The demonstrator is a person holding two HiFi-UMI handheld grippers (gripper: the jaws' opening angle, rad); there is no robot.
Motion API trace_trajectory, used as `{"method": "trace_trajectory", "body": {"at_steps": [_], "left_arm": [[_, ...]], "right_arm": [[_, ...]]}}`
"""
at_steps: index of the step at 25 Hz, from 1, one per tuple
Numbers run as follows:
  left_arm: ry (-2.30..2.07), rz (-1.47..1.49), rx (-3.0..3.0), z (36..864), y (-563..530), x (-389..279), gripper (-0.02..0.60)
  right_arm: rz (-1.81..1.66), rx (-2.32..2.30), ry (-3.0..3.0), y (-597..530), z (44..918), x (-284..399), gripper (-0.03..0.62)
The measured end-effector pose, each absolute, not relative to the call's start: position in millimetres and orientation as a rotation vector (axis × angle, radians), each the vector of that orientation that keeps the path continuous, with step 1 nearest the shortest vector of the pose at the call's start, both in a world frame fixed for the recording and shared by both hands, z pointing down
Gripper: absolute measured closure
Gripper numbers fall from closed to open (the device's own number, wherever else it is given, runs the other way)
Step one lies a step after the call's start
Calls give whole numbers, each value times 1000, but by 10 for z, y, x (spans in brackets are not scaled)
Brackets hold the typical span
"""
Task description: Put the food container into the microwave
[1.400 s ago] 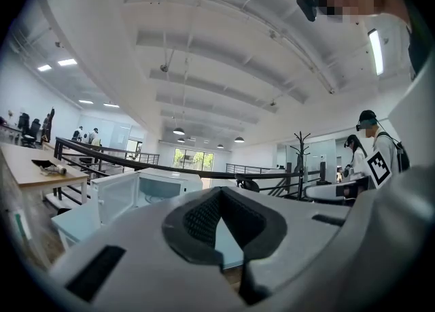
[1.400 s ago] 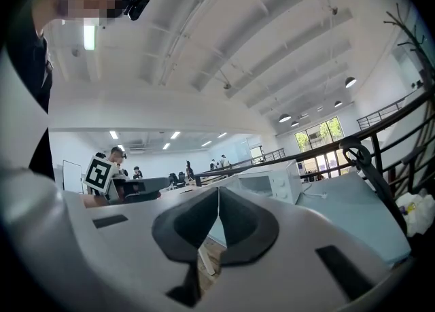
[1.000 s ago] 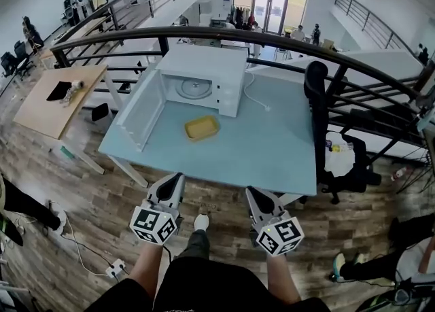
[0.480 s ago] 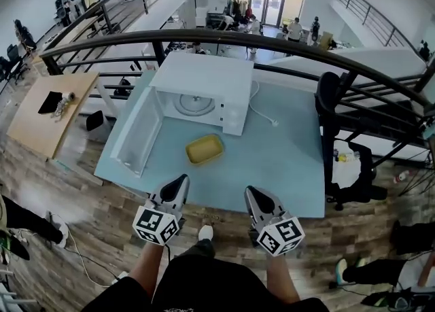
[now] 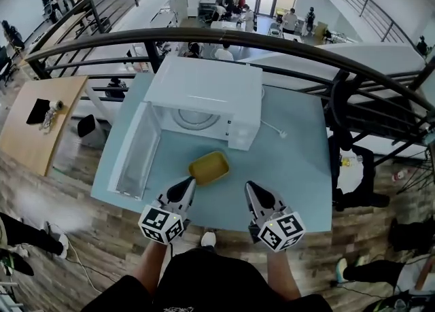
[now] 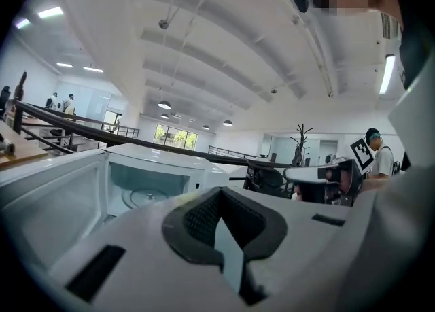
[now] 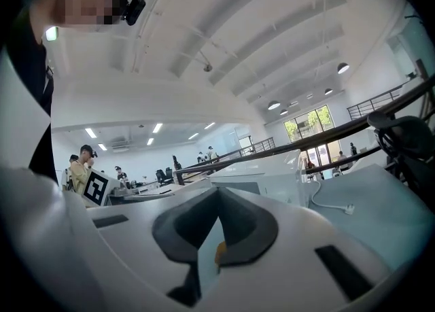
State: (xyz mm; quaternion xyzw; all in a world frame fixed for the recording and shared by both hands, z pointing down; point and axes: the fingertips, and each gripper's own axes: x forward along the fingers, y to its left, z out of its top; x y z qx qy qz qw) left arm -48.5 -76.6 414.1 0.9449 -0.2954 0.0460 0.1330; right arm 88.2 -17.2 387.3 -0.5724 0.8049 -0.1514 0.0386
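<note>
**Left hand-held gripper [image 5: 188, 183] and right hand-held gripper [image 5: 249, 186] both closed, nothing held**

In each gripper view I see the dark pads drawn together to a thin slit, with nothing caught between them. From the head view, both hover over the near edge of the pale blue table [image 5: 296, 168], tips pointing at the microwave [image 5: 204, 90]. The yellow food container [image 5: 209, 168] sits on the table just in front of the microwave's open cavity, outside it. My left tip is just beside the container's near-left corner; my right is near its right side, apart from it. The door [image 5: 132, 156] is swung wide to the left, and the glass turntable [image 5: 196, 119] inside is bare.
</note>
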Motion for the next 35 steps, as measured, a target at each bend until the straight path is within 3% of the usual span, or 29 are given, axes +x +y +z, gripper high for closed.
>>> {"method": "trace_trajectory", "body": {"at_steps": [15, 35], "left_arm": [[-761, 114, 2651, 4516, -1254, -547, 575], [-902, 159, 2164, 5995, -1511, -695, 575]], "right_arm": [[-518, -1752, 2537, -756, 4068, 688, 588], [-766, -1521, 2749, -1167, 5143, 509, 588]]}}
